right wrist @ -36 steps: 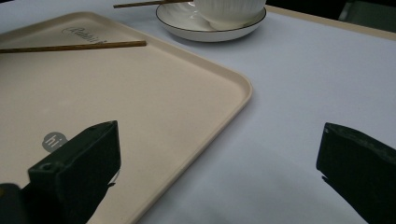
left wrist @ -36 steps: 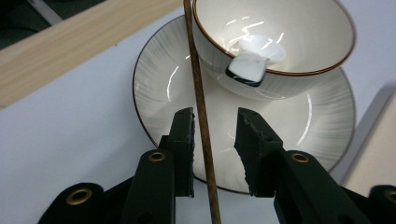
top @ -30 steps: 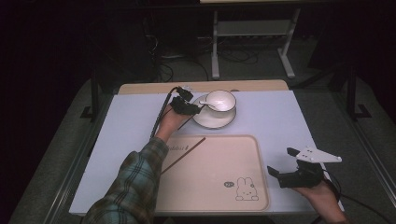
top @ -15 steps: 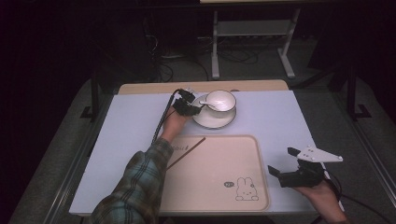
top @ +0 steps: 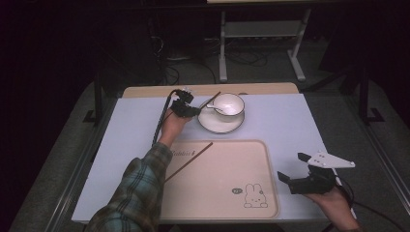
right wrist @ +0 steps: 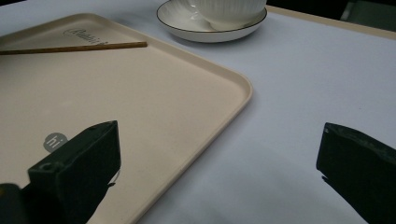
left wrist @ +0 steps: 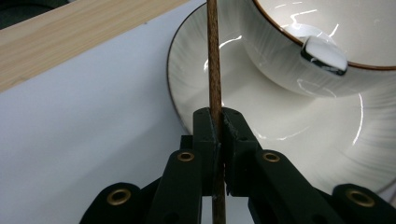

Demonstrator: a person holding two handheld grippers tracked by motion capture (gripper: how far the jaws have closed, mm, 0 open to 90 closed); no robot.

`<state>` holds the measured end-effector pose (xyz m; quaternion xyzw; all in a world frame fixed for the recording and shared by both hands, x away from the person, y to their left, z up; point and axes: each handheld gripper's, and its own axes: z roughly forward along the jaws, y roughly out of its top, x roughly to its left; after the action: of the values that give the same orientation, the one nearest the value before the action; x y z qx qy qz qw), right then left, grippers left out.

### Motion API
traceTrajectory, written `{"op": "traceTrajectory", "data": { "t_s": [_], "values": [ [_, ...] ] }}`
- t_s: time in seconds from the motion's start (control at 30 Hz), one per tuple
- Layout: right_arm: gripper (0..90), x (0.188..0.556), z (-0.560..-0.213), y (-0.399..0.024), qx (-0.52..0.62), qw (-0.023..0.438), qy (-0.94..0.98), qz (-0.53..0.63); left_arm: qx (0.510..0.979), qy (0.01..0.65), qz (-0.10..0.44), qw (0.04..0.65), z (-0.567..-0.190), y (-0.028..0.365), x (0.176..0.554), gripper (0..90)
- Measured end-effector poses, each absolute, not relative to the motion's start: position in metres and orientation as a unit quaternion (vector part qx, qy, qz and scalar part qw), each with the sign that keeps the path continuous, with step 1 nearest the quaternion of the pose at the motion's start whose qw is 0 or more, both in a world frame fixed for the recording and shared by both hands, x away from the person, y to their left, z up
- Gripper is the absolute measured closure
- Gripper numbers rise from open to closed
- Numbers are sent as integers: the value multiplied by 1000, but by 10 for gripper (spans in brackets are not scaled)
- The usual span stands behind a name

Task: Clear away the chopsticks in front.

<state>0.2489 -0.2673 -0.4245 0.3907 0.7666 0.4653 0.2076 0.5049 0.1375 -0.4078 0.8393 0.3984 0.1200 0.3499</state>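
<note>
Dark floor, cables and a metal stand are seen beyond the white table [top: 290,121]. A chopstick [left wrist: 214,70] is pinched by the left gripper [top: 186,107], whose jaws have just been closing on it beside the saucer [top: 220,124] and cup [top: 228,103]. If it is lifted carelessly, the thin stick could pivot or slip and knock the cup. A second chopstick [top: 189,162] lies on the tray [top: 270,193]; the right gripper [top: 292,169] is held spread, apart.

Count: 2 chopsticks, 1 in tongs [left wrist: 214,70], 1 on tray [top: 188,162]. 1 tray [top: 251,212], 1 saucer [top: 212,126], 1 cup [top: 232,102], 1 spoon [top: 212,107].
</note>
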Motion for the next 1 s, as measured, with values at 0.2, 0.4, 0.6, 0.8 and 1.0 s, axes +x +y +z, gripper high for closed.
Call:
{"op": "traceTrajectory", "data": {
  "t_s": [0.2,0.4,0.6,0.8,1.0],
  "values": [
    [0,249,-424,-267,392,208,766,465,834,407,116,353,-396,161,489,846],
    [0,249,-425,-267,390,208,769,462,832,410,119,355,-389,183,458,846],
    [0,249,-425,-267,390,208,769,461,832,410,113,357,-390,202,426,846],
    [0,249,-425,-266,389,207,772,458,829,411,105,363,-394,215,395,846],
    [0,248,-425,-265,388,208,772,458,828,409,96,372,-397,221,367,846]
  ]
}}
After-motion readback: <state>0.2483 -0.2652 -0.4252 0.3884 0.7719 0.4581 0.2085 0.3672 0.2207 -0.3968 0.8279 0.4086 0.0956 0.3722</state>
